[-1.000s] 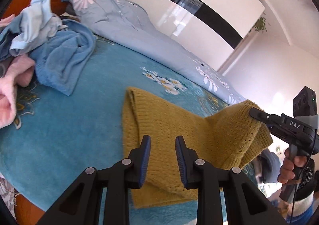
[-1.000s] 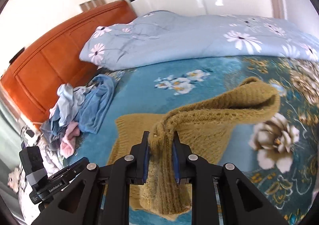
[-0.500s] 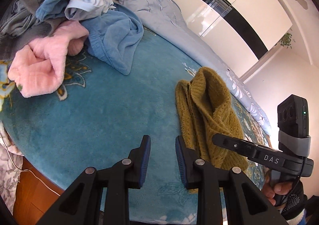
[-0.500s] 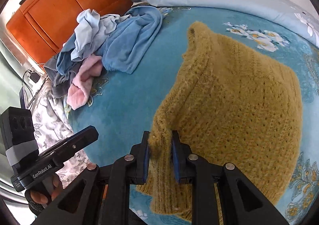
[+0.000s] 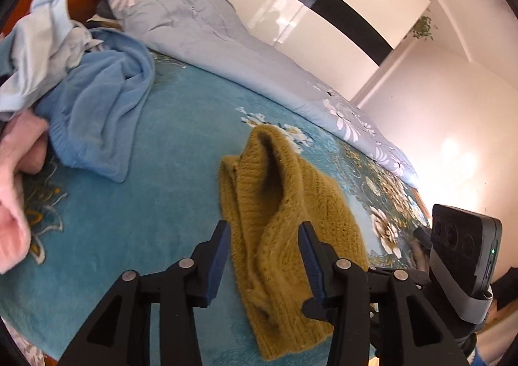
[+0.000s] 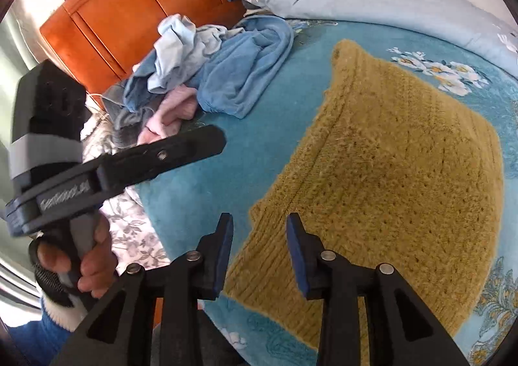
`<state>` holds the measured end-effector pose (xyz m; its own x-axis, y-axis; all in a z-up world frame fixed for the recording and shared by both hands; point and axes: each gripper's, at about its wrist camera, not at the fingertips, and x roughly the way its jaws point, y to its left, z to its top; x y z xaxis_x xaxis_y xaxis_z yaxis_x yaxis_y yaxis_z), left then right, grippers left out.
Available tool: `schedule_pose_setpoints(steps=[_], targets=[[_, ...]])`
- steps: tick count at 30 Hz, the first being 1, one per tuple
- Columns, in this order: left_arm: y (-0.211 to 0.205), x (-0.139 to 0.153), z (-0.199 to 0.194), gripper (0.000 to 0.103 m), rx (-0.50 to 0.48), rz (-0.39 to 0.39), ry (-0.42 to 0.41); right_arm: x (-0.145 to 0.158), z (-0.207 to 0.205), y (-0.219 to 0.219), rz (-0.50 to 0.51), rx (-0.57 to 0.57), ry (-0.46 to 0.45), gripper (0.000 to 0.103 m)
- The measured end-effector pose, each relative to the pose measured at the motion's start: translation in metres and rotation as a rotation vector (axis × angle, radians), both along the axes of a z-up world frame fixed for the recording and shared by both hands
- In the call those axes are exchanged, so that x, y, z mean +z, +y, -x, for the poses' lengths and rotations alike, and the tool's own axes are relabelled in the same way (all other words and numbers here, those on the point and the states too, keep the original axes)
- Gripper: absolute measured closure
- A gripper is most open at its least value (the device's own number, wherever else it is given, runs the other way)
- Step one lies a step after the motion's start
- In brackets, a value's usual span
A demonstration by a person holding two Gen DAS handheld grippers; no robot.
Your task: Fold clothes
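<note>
Mustard knit sweater point(image 6: 388, 165) mid-frame on bed point(image 6: 194, 191): soft, floppy, light. Both left gripper point(image 5: 264, 256) and right gripper point(image 6: 259, 252) agape, empty. Best pinched at ribbed hem.

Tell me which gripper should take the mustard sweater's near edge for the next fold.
Left, probably. The left gripper is open with the mustard sweater bunched between its fingers. The right gripper is also open, over the sweater's flat corner.

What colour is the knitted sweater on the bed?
Mustard yellow sweater; clearest in the right wrist view.
</note>
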<state>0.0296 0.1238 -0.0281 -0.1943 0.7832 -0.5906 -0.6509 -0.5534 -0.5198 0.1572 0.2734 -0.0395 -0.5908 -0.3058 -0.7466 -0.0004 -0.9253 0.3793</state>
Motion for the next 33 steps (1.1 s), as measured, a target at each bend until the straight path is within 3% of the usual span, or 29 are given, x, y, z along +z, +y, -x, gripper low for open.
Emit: schedule_pose_setpoints(steps=[4,10,11,12,13,21,23,25,27,28,29,33], targets=[[0.046,0.000,0.014,0.043,-0.080,0.026,0.015,0.007,-0.037,0.045,-0.032,-0.137,0.052,0.065],[0.097,-0.021,0.026,0.046,-0.149,0.100,-0.047,-0.016,-0.086,0.110,0.075,-0.340,0.026,0.065],[0.096,-0.023,0.027,0.061,-0.147,0.095,-0.053,-0.018,-0.092,0.115,0.090,-0.352,0.023,0.065],[0.095,-0.025,0.027,0.085,-0.146,0.091,-0.058,-0.021,-0.097,0.120,0.102,-0.361,0.022,0.065],[0.091,-0.027,0.028,0.090,-0.129,0.099,-0.056,-0.024,-0.103,0.124,0.115,-0.370,0.021,0.065],[0.066,-0.060,0.043,0.089,-0.063,0.180,-0.082,-0.042,-0.126,0.136,0.232,-0.404,0.026,0.063],[0.066,-0.060,0.043,0.086,-0.079,0.159,-0.091,-0.046,-0.129,0.136,0.263,-0.408,0.028,0.053],[0.067,-0.055,0.044,0.074,-0.092,0.142,-0.091,-0.051,-0.133,0.137,0.294,-0.412,0.031,0.050],[0.068,-0.047,0.048,0.032,-0.091,0.123,-0.075,-0.055,-0.137,0.137,0.325,-0.416,0.033,0.042],[0.068,-0.043,0.051,0.026,-0.085,0.109,-0.064,-0.057,-0.138,0.138,0.344,-0.424,0.035,0.040],[0.072,-0.040,0.057,0.022,-0.067,0.115,-0.054,-0.061,-0.139,0.138,0.368,-0.438,0.033,0.040],[0.095,-0.038,0.086,0.022,-0.036,0.154,-0.030,-0.073,-0.137,0.137,0.444,-0.483,0.023,0.040]])
